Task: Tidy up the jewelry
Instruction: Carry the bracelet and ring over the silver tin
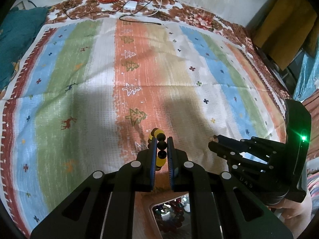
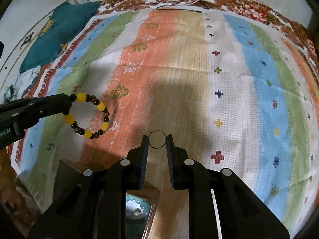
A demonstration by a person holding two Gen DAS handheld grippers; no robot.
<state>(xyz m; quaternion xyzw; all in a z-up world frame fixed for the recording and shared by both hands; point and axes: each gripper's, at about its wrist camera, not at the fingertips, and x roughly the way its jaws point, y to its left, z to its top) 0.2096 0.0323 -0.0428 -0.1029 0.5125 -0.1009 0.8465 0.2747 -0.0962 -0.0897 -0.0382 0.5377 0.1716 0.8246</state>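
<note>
My left gripper [image 1: 161,142] is shut on a bracelet of yellow and dark brown beads [image 1: 160,146] and holds it above the striped cloth. The same bracelet [image 2: 89,116] hangs as a loop from the left gripper's fingertips [image 2: 66,104] in the right wrist view. My right gripper [image 2: 157,139] is shut on a thin metal ring [image 2: 157,138], held upright between its blue pads. In the left wrist view the right gripper [image 1: 214,140] sits to the right of the left one, its fingers close together.
A striped cloth [image 1: 99,79] with tree and cross patterns covers the bed. A clear box with coloured beads [image 1: 171,213] lies under the left gripper, and a similar box [image 2: 139,207] under the right. A teal pillow [image 2: 57,33] lies at the far left; a charger with cables [image 1: 130,6] at the far edge.
</note>
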